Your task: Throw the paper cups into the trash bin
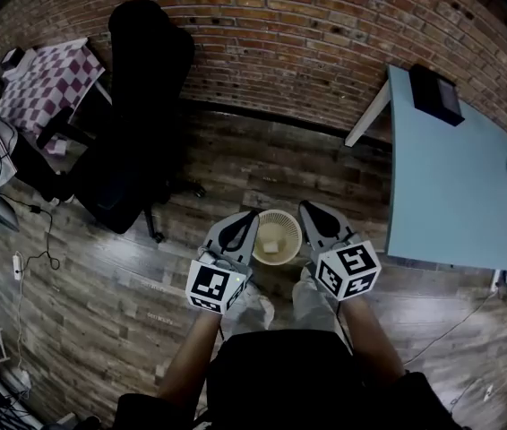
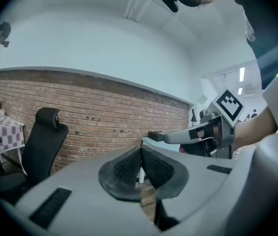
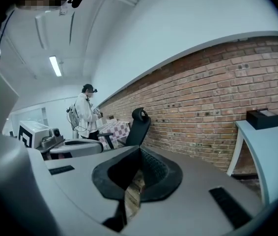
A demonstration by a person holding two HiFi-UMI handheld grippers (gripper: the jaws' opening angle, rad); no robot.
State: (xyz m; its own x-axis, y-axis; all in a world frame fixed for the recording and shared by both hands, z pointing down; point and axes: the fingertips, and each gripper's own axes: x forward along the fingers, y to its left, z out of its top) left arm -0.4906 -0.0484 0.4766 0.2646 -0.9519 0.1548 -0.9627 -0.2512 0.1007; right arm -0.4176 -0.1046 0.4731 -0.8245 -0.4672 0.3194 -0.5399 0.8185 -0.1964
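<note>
A beige wicker trash bin (image 1: 291, 220) stands on the wooden floor just ahead of the person's feet, with a pale crumpled paper cup (image 1: 271, 244) lying inside it. My left gripper (image 1: 252, 215) hangs over the bin's left rim and my right gripper (image 1: 305, 206) over its right rim. Both point forward, nearly level. The left gripper (image 2: 140, 149) has its pads pressed together with nothing between them. On the right gripper (image 3: 139, 151) the pads also meet at the tip and are empty. No other cup is in view.
A black office chair (image 1: 137, 106) stands at the back left before the brick wall (image 1: 325, 43). A light blue table (image 1: 451, 177) with a black box (image 1: 435, 94) is on the right. A checkered table (image 1: 47, 79) and floor cables (image 1: 34, 240) lie left. A person (image 3: 86, 113) stands far off.
</note>
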